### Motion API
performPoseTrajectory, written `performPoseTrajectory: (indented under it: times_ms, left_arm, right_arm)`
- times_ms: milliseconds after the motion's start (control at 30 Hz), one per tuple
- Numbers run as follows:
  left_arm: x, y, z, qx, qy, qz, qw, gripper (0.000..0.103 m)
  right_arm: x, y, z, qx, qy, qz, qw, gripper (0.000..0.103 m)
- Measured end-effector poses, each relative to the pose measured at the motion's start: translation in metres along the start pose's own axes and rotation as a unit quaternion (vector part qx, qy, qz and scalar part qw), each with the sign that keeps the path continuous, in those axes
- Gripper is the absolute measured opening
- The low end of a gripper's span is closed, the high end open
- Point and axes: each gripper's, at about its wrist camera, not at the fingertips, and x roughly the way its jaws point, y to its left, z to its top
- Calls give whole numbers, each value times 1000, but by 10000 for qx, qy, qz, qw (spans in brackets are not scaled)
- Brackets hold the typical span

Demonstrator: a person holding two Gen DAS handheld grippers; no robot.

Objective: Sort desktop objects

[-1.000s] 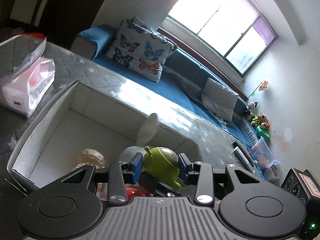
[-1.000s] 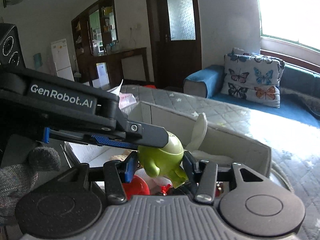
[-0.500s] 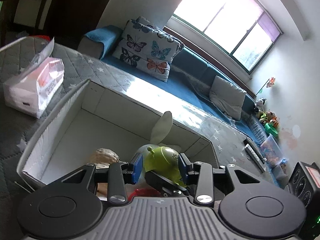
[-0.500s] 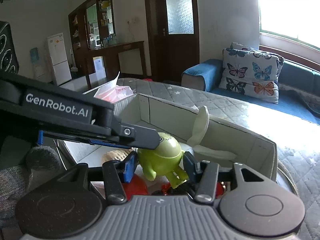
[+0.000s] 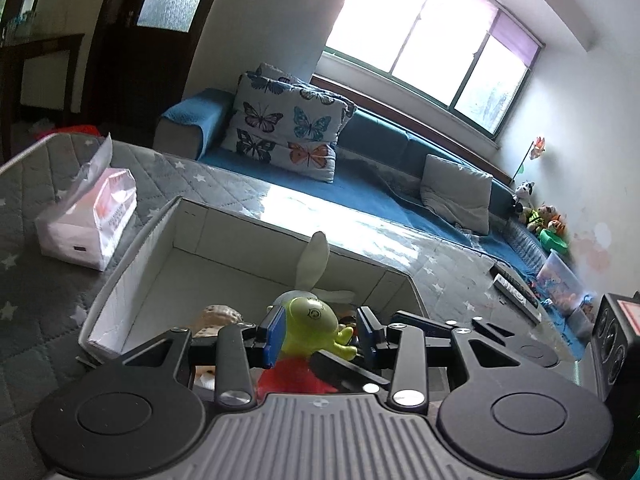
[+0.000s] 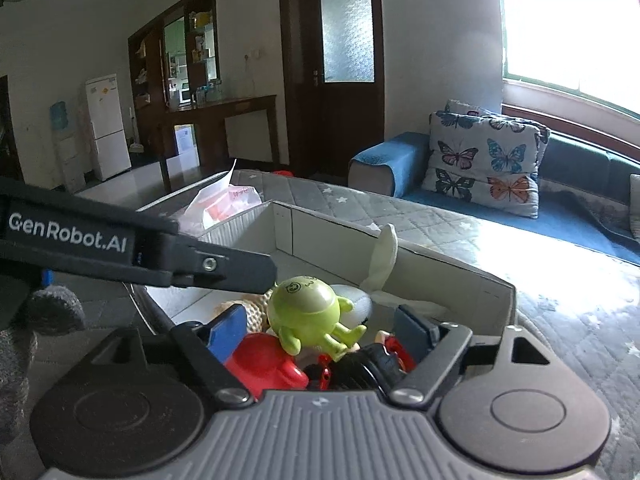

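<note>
The right gripper [image 6: 320,330] is opening its jaws; the green toy figure [image 6: 310,314] stands between them, but the blue pads no longer press on it. The left gripper [image 5: 320,330] grasps this same figure [image 5: 310,322] by its round head, its pads appearing to press on both sides. So the figure seems to pass from the right gripper to the left one.

Just below the jaws lie a red toy [image 6: 264,364] and a black and red toy [image 6: 372,360]. Behind the figure a white plush rabbit [image 6: 382,258] raises its ear, all inside the open white box [image 6: 452,270]. A tissue pack [image 5: 90,220] lies to the left of the box, on the grey quilted cover [image 5: 36,300].

The step in hand is probably the handover. Next, the right gripper should draw back clear of the figure, and the left should carry it to its place and release it there.
</note>
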Motion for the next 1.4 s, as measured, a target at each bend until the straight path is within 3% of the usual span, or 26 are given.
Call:
performPoseTrajectory:
  times_ms: [500, 1100, 1400]
  left_arm:
    - [-33, -15, -35, 243, -29, 405, 9989, 41]
    - [-57, -26, -66, 287, 29, 627, 9976, 41]
    - [-60, -29, -83, 480, 144, 1113, 9925, 41]
  right_arm:
    - [-46, 10, -21, 13, -160, -233, 9996, 103]
    - [-79, 15, -50, 48, -153, -527, 9985, 103]
    - [-82, 15, -65, 111, -10, -786, 9968, 103]
